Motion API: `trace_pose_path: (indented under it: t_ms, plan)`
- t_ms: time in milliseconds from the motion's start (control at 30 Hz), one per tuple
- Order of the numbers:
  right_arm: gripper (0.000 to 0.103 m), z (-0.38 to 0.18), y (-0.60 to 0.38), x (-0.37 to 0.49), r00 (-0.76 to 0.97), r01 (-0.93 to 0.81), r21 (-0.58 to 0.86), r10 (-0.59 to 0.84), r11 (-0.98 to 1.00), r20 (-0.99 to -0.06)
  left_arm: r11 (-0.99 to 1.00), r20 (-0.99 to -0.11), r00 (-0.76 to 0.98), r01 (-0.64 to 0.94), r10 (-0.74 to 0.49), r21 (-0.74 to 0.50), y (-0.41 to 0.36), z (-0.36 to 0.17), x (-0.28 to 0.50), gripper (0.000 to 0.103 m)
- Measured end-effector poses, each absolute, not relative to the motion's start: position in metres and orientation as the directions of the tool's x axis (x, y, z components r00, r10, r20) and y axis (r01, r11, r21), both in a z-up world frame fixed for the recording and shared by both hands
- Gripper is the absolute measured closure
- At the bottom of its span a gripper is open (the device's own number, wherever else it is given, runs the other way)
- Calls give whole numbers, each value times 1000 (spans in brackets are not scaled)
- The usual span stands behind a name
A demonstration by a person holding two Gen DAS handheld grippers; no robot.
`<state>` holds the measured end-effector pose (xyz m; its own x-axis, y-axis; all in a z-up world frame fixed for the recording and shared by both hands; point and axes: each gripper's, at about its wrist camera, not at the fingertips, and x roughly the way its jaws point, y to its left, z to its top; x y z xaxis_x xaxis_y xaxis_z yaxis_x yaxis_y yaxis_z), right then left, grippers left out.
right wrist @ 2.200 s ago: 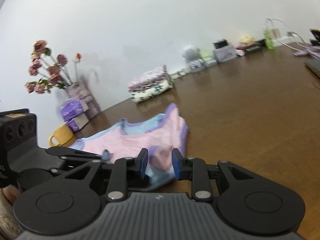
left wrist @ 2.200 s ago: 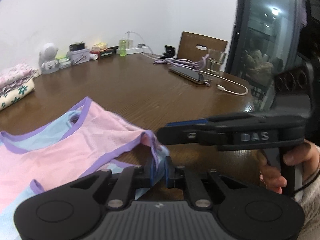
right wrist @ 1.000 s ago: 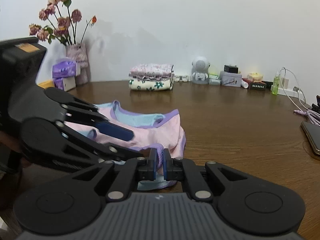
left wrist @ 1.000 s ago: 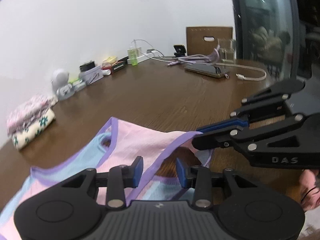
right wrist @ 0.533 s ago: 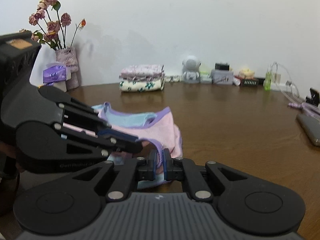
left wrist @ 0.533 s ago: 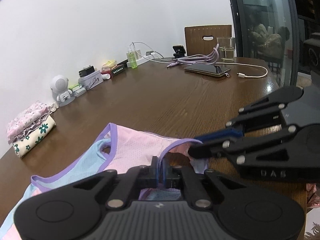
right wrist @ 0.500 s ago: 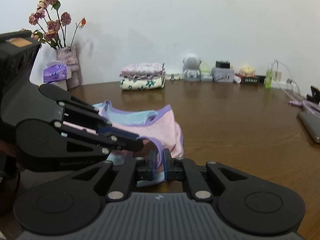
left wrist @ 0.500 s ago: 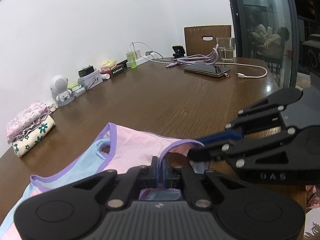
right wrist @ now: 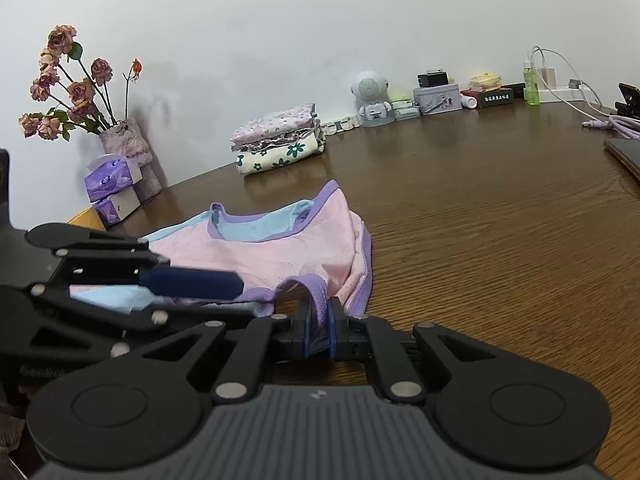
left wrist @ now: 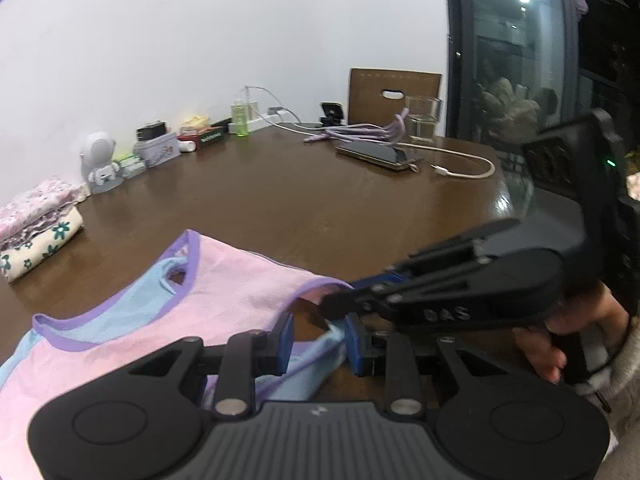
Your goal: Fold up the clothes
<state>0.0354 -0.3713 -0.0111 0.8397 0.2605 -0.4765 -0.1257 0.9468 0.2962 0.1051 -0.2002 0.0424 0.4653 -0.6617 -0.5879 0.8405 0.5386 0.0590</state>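
The pink and light-blue tank top (right wrist: 264,256) with purple trim lay spread on the brown wooden table (right wrist: 500,240), filling the lower left of the left wrist view and the centre of the right wrist view. The right gripper (right wrist: 319,330) was clamped tight on a purple-edged strap at the garment's near corner. The left gripper (left wrist: 318,340) had just been opening; its blue pads (left wrist: 285,342) stood apart, with light-blue fabric lying loosely between them, unpinched. A folded floral stack (right wrist: 278,140) sat by the wall, upper centre-left of the right wrist view.
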Motion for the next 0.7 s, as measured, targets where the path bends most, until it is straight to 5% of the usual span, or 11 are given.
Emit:
trace_pose_path:
  t_ms: [133,267,400,700]
  plan:
    - [95,-10,-372,37,833,-119,306,263,945,-487,538,-594,460,841,-660,55,-201,38,102,77]
    - [89,-5,-381,31,836,-134,356,298,925,-461,553,-577,474,832,-665,45,-192,43,98,65]
    - [64,10,-396,14,856,-156,347,302,925,-420,553,-580,486,830,-654,72,-186,45,88,63]
    - [64,14,-392,8,830,-201,208,279,957,-483,528,-599,478,843,-642,106,-196,38,74,81]
